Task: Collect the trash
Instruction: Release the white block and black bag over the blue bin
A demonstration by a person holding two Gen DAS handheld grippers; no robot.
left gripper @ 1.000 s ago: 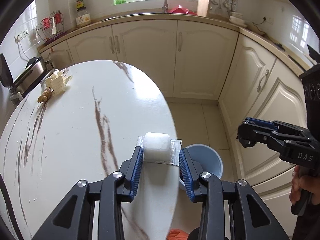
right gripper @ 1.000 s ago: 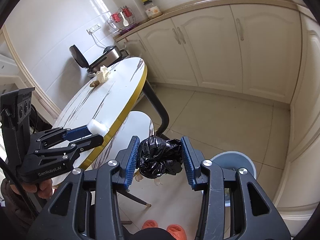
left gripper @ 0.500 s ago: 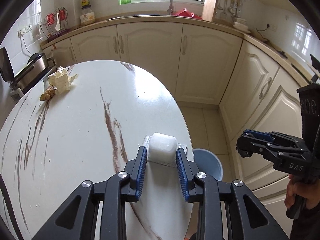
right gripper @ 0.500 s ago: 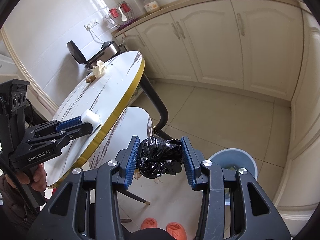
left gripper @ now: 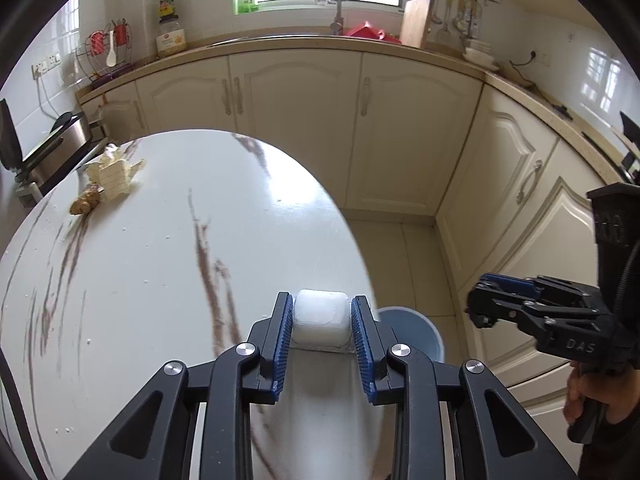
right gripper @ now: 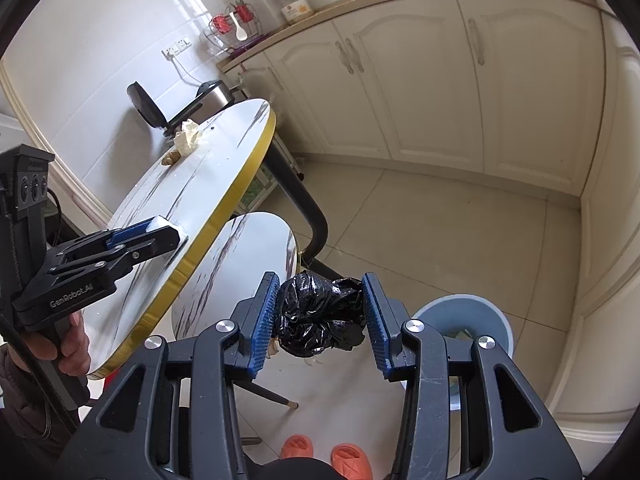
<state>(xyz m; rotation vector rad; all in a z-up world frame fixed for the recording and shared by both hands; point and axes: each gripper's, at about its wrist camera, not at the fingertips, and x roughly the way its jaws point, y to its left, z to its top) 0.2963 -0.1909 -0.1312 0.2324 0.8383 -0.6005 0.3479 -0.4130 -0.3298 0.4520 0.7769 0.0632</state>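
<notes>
Left wrist view: the left tool pinches a white plastic blister pack at the near edge of the marbled surface; crumpled paper lies far across it; a blue bin stands on the floor just past the edge. Right wrist view: the right tool clamps a balled black trash bag – in mid-air, beside the bin.

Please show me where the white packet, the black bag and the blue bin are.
white packet point(left gripper: 320, 316), left wrist view, its top face
black bag point(right gripper: 320, 314), right wrist view, its crumpled middle
blue bin point(right gripper: 464, 314), right wrist view, its rim
</notes>
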